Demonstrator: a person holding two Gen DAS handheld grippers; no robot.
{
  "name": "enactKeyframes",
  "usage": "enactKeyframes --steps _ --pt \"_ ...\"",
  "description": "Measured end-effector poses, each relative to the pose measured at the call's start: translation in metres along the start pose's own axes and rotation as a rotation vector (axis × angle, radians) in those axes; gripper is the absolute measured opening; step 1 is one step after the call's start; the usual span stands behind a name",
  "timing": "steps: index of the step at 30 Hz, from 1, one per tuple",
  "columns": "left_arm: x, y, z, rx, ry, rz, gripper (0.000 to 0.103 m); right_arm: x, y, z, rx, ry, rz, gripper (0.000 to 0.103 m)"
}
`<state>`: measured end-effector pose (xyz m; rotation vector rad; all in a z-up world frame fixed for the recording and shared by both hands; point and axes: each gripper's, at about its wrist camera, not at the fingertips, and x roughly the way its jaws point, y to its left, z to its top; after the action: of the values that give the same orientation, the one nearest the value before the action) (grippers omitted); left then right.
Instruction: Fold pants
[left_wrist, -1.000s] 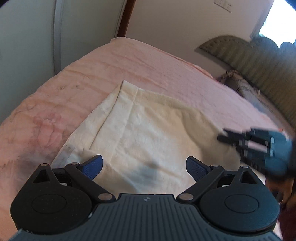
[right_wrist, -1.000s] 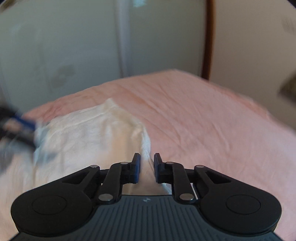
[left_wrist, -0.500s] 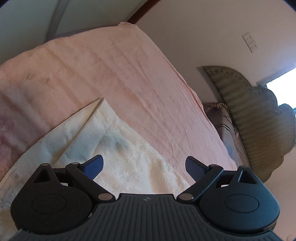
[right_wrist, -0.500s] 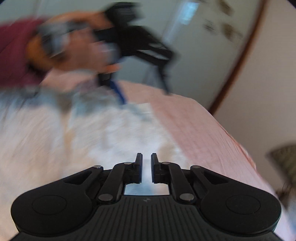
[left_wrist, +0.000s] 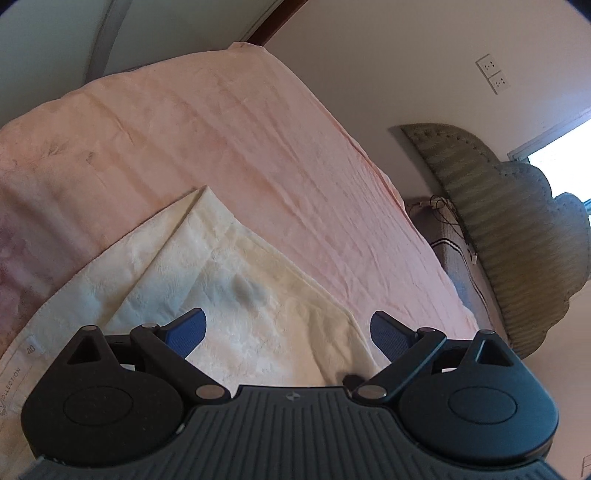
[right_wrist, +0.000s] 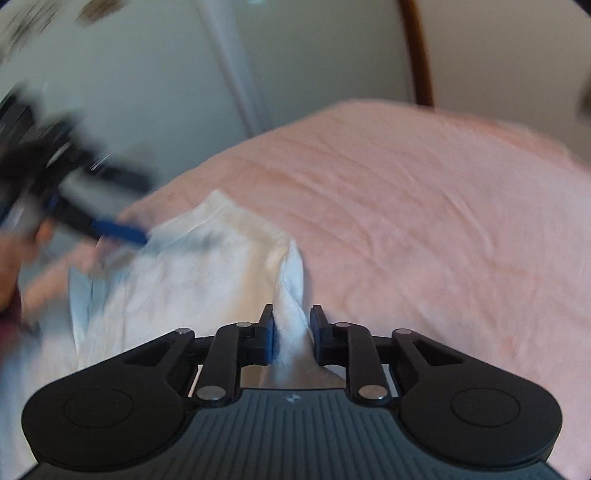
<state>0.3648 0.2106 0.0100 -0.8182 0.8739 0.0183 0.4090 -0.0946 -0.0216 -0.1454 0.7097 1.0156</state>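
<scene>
Fingers of right gripper (right_wrist: 291, 334) pinching white pants (right_wrist: 207, 273), left gripper (left_wrist: 288, 332) fingers wide, pink bed (left_wrist: 229, 147)

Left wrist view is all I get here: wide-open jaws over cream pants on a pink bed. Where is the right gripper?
Observer: The right gripper is at one edge of the pants, with a raised ridge of fabric between its fingers.
Operator: Gripping it?
Observer: Yes. Its jaws have just been closing, and the pads press on the ridge.
Operator: Does that view show my left gripper?
Observer: Blurred, at the left, its blue finger over the pants' far corner.
</scene>
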Motion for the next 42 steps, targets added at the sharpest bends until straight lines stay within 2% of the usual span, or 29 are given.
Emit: enactKeyframes --steps 5,7,9,11,13,14,15,17,19,21,22,23,24,26,29,32,35,36,37,39,40,42 --pt "0.000 0.018 0.013 -0.114 -0.003 -0.041 0.097 -0.040 0.116 -0.031 -0.566 -0.023 -0.220 0.014" --pt "-0.001 0.022 0.012 -0.139 -0.002 -0.048 0.095 -0.046 0.145 -0.047 -0.680 -0.024 -0.236 0.011" --pt "-0.003 0.025 0.010 -0.161 0.000 -0.051 0.084 -0.045 0.160 -0.060 -0.745 -0.024 -0.242 0.010" --pt "-0.006 0.028 0.004 -0.182 0.012 -0.053 0.046 -0.042 0.164 -0.066 -0.745 -0.026 -0.248 0.010" --pt "-0.008 0.028 -0.001 -0.174 0.031 -0.062 0.026 -0.040 0.164 -0.070 -0.719 -0.029 -0.248 0.010" --pt "-0.010 0.027 -0.004 -0.160 0.027 -0.060 0.003 -0.040 0.163 -0.072 -0.708 -0.036 -0.247 0.010" --pt "-0.015 0.027 -0.009 -0.158 0.003 -0.053 0.000 -0.041 0.163 -0.074 -0.694 -0.039 -0.246 0.010" --pt "-0.026 0.025 -0.020 -0.142 -0.041 -0.039 0.000 -0.044 0.164 -0.075 -0.678 -0.055 -0.252 0.010" --pt "-0.046 0.018 -0.039 -0.085 -0.099 -0.039 0.000 -0.049 0.168 -0.077 -0.653 -0.072 -0.257 0.010" --pt "-0.069 0.012 -0.063 -0.022 -0.130 -0.052 0.000 -0.057 0.172 -0.082 -0.644 -0.080 -0.301 0.011" --pt "-0.080 0.012 -0.073 -0.002 -0.139 -0.067 0.000 -0.062 0.174 -0.088 -0.657 -0.077 -0.350 0.013" --pt "-0.090 0.014 -0.082 0.007 -0.145 -0.079 0.000 -0.066 0.177 -0.095 -0.676 -0.081 -0.405 0.022" --pt "-0.098 0.016 -0.090 0.014 -0.148 -0.087 0.000 -0.072 0.176 -0.102 -0.690 -0.080 -0.447 0.036" --pt "-0.110 0.022 -0.100 0.007 -0.147 -0.098 0.000 -0.081 0.170 -0.114 -0.676 -0.048 -0.501 0.051" --pt "-0.116 0.033 -0.105 -0.030 -0.118 -0.122 0.000 -0.095 0.150 -0.124 -0.606 -0.012 -0.556 0.051" --pt "-0.117 0.034 -0.107 -0.026 -0.119 -0.113 0.000 -0.100 0.132 -0.125 -0.572 0.011 -0.612 0.050" --pt "-0.116 0.030 -0.111 0.003 -0.132 -0.095 0.000 -0.096 0.115 -0.121 -0.553 0.041 -0.629 0.049" --pt "-0.115 0.030 -0.113 0.014 -0.136 -0.086 0.000 -0.091 0.111 -0.122 -0.564 0.065 -0.637 0.046" --pt "-0.115 0.030 -0.113 0.020 -0.139 -0.080 0.000 -0.085 0.108 -0.123 -0.580 0.099 -0.635 0.042" --pt "-0.114 0.034 -0.115 0.006 -0.132 -0.075 0.000 -0.079 0.108 -0.125 -0.593 0.128 -0.616 0.016" --pt "-0.115 0.037 -0.116 0.000 -0.130 -0.073 0.000 -0.079 0.112 -0.127 -0.597 0.132 -0.622 0.010" --pt "-0.124 0.039 -0.120 0.006 -0.129 -0.068 0.000 -0.085 0.127 -0.130 -0.620 0.135 -0.639 0.007"
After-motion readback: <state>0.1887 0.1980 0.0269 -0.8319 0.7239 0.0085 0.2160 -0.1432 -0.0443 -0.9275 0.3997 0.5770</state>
